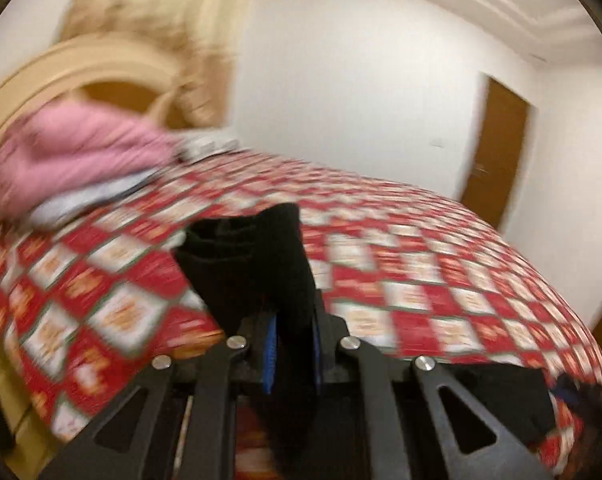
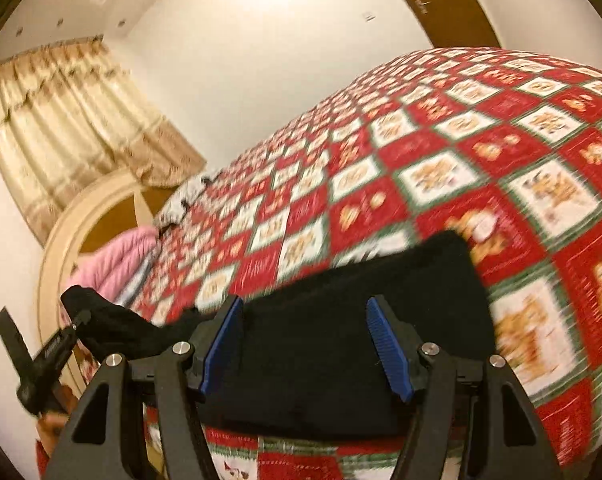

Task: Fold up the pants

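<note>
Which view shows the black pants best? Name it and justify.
Right wrist view: the black pants spread across the checkered bedspread between the open right gripper. Left wrist view shows only a bunched end clamped in the left gripper.

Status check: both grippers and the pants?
Left gripper shut on black pants, end lifted. Right gripper open, over the folded part on the bedspread. Pink bedding well clear.

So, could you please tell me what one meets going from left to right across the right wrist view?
Left gripper holding an end of the black pants → pink bedding → the right gripper, open over the pants → red-and-white checked bedspread.
</note>
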Motion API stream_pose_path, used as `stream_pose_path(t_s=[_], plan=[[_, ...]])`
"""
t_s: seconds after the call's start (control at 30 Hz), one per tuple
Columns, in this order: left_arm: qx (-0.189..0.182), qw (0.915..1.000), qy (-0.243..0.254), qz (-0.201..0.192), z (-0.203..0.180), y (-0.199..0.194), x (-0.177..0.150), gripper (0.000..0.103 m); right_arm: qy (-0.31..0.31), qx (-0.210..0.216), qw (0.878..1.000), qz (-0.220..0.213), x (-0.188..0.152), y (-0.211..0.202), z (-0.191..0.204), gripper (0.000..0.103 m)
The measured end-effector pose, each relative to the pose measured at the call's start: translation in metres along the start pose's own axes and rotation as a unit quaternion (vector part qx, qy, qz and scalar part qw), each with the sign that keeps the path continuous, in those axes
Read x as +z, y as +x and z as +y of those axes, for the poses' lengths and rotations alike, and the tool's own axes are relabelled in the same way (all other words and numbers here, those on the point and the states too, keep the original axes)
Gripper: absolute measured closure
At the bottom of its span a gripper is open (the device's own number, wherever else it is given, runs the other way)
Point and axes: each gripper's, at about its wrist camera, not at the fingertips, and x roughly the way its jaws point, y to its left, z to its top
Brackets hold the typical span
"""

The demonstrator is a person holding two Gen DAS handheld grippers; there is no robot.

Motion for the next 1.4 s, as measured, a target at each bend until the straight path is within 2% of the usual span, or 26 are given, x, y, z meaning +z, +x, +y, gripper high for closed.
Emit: stream_pose_path(t_s=[0.07,0.13,0.27,0.3,0.33,0.43,0.53,0.6,0.73,0.87,1.03,1.17,1.2,1.23,1.27,1.3,1.4], plan=[[-0.042,0.9978,0.050,-0.013,-0.041,-0.006,-0.002,0.088,0.011,0.005,1.000,-0.015,0.012,-0.011,-0.010,0.037],[-0.087,0.9908,0.103,-0.017,-0.088,-0.009,-0.013,0.088,0.017,0.013,0.999,-0.025,0.022,-0.021,-0.018,0.037],[-0.157,0.9723,0.173,0.001,-0.155,-0.001,-0.044,0.088,0.029,0.037,0.998,-0.030,0.034,-0.032,-0.031,0.037],[-0.166,0.9687,0.185,0.007,-0.164,0.002,-0.051,0.088,0.033,0.044,0.998,-0.029,0.034,-0.032,-0.034,0.037],[-0.177,0.9615,0.210,0.019,-0.181,0.007,-0.066,0.088,0.042,0.054,0.997,-0.026,0.034,-0.032,-0.038,0.037],[-0.179,0.9463,0.265,0.044,-0.209,0.016,-0.101,0.088,0.065,0.071,0.995,-0.006,0.031,-0.022,-0.050,0.037],[-0.174,0.9355,0.300,0.068,-0.218,0.019,-0.130,0.088,0.074,0.074,0.994,0.015,0.026,-0.012,-0.056,0.037],[-0.169,0.9304,0.318,0.066,-0.218,0.018,-0.138,0.088,0.081,0.086,0.993,0.031,0.023,-0.003,-0.057,0.037],[-0.171,0.9253,0.334,0.053,-0.215,0.014,-0.145,0.088,0.066,0.116,0.989,0.066,0.023,0.016,-0.047,0.024],[-0.173,0.9242,0.338,0.044,-0.217,0.017,-0.151,0.088,0.039,0.132,0.983,0.118,0.029,0.048,-0.036,0.024],[-0.184,0.9290,0.319,0.033,-0.210,0.011,-0.149,0.088,-0.008,0.141,0.976,0.165,0.028,0.089,-0.015,0.024],[-0.183,0.9257,0.330,0.028,-0.210,0.009,-0.153,0.088,-0.029,0.134,0.976,0.168,0.017,0.105,-0.004,0.024],[-0.183,0.9253,0.331,0.029,-0.210,0.009,-0.154,0.088,-0.037,0.133,0.977,0.160,0.015,0.104,-0.002,0.028],[-0.181,0.9245,0.334,0.031,-0.211,0.009,-0.155,0.088,-0.048,0.127,0.978,0.156,0.014,0.104,0.000,0.046],[-0.179,0.9245,0.335,0.032,-0.212,0.011,-0.156,0.088,-0.055,0.119,0.978,0.160,0.013,0.106,0.001,0.057],[-0.178,0.9250,0.334,0.033,-0.212,0.012,-0.155,0.088,-0.058,0.107,0.978,0.167,0.012,0.109,0.001,0.073],[-0.177,0.9247,0.335,0.036,-0.217,0.012,-0.153,0.088,-0.046,0.117,0.978,0.164,0.013,0.103,-0.002,0.084]])
